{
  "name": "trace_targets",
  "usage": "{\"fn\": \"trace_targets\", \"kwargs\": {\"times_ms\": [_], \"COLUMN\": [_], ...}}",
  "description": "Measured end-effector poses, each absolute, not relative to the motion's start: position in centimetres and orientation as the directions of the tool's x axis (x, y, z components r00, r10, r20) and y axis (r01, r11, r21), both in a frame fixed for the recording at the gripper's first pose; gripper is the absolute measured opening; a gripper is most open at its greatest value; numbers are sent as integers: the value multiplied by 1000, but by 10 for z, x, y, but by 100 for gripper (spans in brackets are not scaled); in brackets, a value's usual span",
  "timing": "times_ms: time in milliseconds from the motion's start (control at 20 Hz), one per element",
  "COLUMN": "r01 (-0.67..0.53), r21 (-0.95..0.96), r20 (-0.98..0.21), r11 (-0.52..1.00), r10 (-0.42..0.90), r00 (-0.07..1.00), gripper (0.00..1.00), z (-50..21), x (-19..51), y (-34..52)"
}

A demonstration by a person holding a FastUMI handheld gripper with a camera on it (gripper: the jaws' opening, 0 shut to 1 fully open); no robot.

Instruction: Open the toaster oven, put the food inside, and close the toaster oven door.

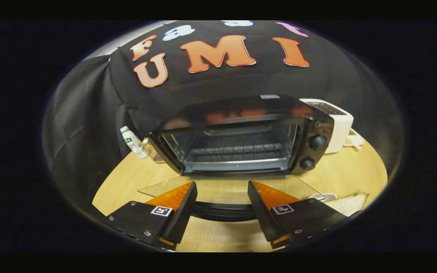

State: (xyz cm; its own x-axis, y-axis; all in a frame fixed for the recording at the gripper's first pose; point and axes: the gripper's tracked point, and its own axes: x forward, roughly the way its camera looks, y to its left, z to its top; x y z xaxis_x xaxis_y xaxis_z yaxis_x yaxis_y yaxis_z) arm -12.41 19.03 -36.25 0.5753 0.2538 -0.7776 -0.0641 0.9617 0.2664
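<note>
The oven [241, 140] door [226, 189] lies open at lower centre, its handle [222, 210] between the wide, empty gripper [222, 189] fingers; next, fetch the toast [349, 203] at lower right.

Dim, soft focus, strong fisheye edge distortion

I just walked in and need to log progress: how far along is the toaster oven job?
Done: the toaster oven is open, its glass door folded down flat and the rack bare. In hand: the gripper is open, its fingers either side of the door handle, holding nothing. Left: the toast beside the door must go inside, then the door closed.
</note>
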Motion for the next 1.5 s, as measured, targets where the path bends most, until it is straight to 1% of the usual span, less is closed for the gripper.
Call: {"fn": "trace_targets", "kwargs": {"times_ms": [200,250,500,550,600,650,800,950,1000,1150,1200,1350,1500], "r01": [-125,-123,-137,-153,-173,-186,-168,-182,-186,-177,-163,-110,-53], "r21": [183,174,143,131,121,123,200,187,183,182,181,176,161], "r20": [-793,-801,-873,-862,-855,-859,-854,-836,-825,-799,-793,-775,-786], "r11": [975,977,980,979,978,975,965,965,965,967,970,978,985], "r10": [222,213,190,189,191,199,256,253,253,250,242,207,161], "r00": [567,560,449,470,483,471,453,487,505,547,559,597,597], "gripper": [78,79,78,79,78,78,80,81,84,88,92,93,97], "z": [-381,-386,-426,-424,-423,-422,-409,-388,-378,-349,-341,-317,-307], "x": [-135,-136,-163,-159,-158,-161,-165,-160,-158,-150,-149,-143,-148], "y": [191,192,195,196,195,195,194,169,161,134,121,75,28]}}
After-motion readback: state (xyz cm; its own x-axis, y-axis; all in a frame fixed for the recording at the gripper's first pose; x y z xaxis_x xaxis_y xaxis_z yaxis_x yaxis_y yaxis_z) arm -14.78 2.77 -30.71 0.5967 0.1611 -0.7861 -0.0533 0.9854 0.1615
